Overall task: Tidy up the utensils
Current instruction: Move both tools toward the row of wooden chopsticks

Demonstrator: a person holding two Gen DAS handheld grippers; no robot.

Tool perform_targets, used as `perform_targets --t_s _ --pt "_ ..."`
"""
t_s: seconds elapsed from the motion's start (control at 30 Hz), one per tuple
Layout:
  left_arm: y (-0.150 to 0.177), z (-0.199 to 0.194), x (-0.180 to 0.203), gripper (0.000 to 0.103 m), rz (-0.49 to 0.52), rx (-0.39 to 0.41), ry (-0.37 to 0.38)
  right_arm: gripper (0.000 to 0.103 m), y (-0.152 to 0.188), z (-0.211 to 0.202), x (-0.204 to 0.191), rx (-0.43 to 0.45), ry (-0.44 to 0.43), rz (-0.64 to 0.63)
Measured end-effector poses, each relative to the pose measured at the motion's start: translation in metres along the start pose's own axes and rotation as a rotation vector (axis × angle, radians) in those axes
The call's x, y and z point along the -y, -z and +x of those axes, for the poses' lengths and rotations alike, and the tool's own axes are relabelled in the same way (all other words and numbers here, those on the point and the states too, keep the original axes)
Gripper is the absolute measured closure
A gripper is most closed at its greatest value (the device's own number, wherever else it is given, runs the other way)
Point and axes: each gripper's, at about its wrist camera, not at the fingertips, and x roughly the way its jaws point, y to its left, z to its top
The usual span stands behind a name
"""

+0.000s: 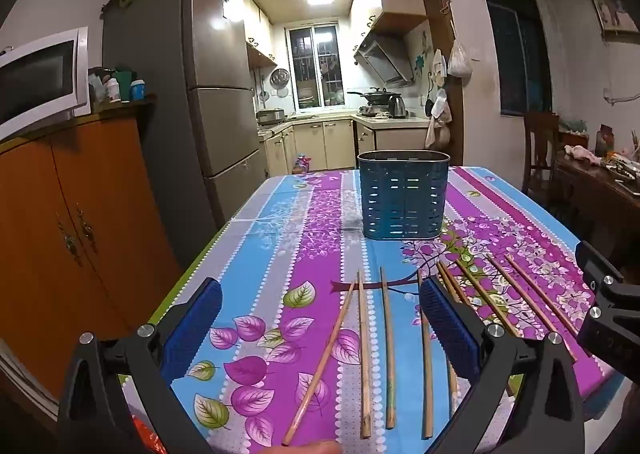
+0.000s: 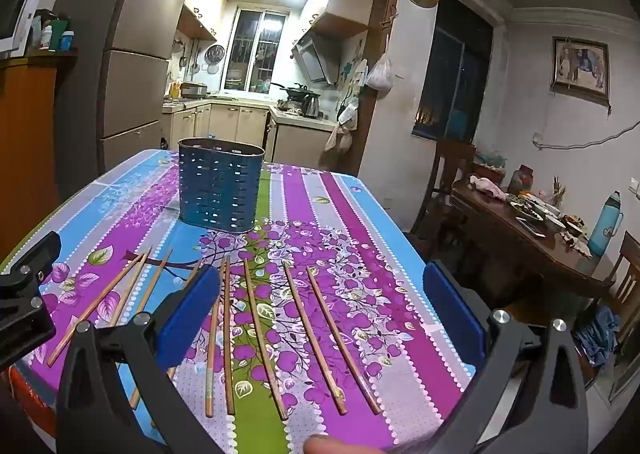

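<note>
Several wooden chopsticks (image 1: 386, 350) lie spread side by side on the near part of a table with a flowered cloth (image 1: 280, 238); they also show in the right wrist view (image 2: 262, 338). A blue perforated utensil holder (image 1: 403, 196) stands upright beyond them, empty as far as I can see; it also shows in the right wrist view (image 2: 219, 184). My left gripper (image 1: 320, 318) is open and empty above the left chopsticks. My right gripper (image 2: 320, 310) is open and empty above the right chopsticks, and shows at the right edge of the left wrist view (image 1: 604, 302).
An orange cabinet (image 1: 80, 238) with a microwave (image 1: 40, 74) and a grey fridge (image 1: 216, 94) stand left of the table. A dark dining table (image 2: 532, 230) with dishes, a blue flask (image 2: 606, 224) and chairs stands to the right. A kitchen lies behind.
</note>
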Motion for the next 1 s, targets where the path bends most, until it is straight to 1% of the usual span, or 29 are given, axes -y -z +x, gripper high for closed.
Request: perform_targets --t_s 0.03,0.27,0.3,0.4,0.43,1.0 --pt "0.0000 -0.0003 0.0000 0.004 0.003 0.001 -0.002 0.005 -0.0004 0.0021 0.0007 -0.020 -0.006 0.004" --pt "-0.0018 0.0012 0.0006 0.004 0.010 -0.005 -0.002 0.005 0.0007 0.0033 0.0015 -0.014 -0.009 0.006" --pt "-0.0023 0.0017 -0.0001 0.004 0.009 -0.005 -0.001 0.005 0.0052 0.0041 -0.0017 -0.012 -0.010 0.008" --pt "0.0024 -0.0005 0.0056 0.004 0.018 -0.004 -0.004 0.005 0.0075 0.0074 -0.0042 -0.013 -0.011 0.008" --pt "0.0032 0.0001 0.0043 0.004 0.008 -0.007 -0.003 0.005 0.0052 0.0017 0.0001 -0.013 -0.013 0.007" --pt "0.0035 0.0010 0.0017 0.004 0.008 -0.011 -0.008 0.005 0.0040 0.0020 -0.0026 -0.018 -0.015 0.002"
